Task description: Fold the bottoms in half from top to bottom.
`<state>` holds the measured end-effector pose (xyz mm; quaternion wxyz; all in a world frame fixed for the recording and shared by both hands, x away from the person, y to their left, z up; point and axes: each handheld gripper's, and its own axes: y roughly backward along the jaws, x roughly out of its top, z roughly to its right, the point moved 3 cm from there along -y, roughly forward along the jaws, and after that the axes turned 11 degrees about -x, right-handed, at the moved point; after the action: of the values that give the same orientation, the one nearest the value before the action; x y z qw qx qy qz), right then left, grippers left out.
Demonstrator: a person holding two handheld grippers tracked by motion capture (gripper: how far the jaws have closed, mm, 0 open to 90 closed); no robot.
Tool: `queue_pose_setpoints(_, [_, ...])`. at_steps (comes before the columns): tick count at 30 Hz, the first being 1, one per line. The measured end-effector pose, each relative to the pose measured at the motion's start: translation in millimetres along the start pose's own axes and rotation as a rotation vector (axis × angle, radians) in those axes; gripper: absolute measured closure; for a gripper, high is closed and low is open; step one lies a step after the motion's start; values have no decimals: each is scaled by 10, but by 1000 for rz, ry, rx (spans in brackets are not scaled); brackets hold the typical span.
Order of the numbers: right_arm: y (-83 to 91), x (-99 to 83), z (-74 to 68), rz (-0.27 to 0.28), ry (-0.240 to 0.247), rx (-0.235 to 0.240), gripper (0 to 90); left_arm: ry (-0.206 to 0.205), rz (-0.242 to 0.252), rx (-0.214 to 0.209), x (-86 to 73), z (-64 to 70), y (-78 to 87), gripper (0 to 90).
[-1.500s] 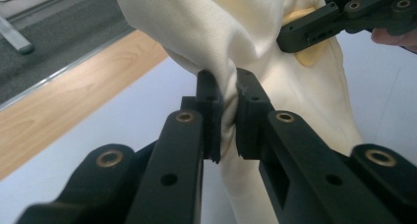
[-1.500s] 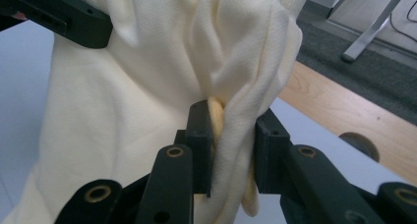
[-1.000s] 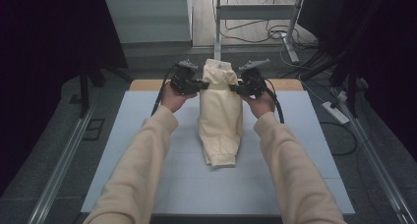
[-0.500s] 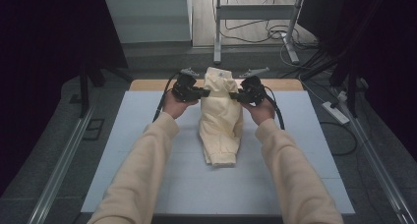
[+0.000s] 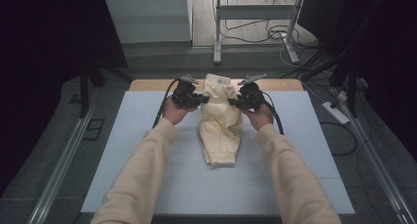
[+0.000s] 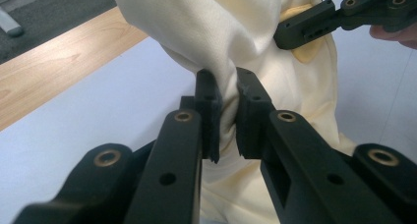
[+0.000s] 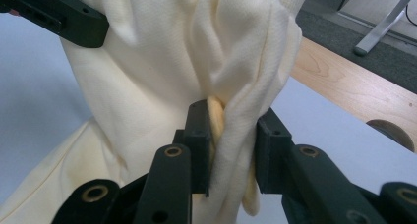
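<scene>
A person's two hands hold a cream garment (image 5: 220, 117) up at the far end of a white-covered counter (image 5: 123, 150). The left tongs (image 5: 202, 99) are clamped tight on a bunched fold at the garment's left side, the cloth squeezed between the two black jaws. The right tongs (image 5: 233, 102) are closed on a gathered fold at its right side, yellow lining showing in the pinch. The garment hangs between the two tongs, its upper part lifted, its lower end trailing on the counter toward the person. A strip of bare wood (image 5: 147, 84) lies just beyond the tongs.
</scene>
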<state>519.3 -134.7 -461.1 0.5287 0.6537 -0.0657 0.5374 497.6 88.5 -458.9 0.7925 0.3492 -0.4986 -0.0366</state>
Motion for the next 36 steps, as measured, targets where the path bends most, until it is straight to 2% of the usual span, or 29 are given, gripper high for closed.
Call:
queue_pose_setpoints(16, [7,-202,-88,-18,15,21,713,0,-9,-23,-222,94,-95,811])
queue_pose_setpoints(36, [44,-349,-176,-44,11,57,708,8,-36,-43,-366,155,-129,806])
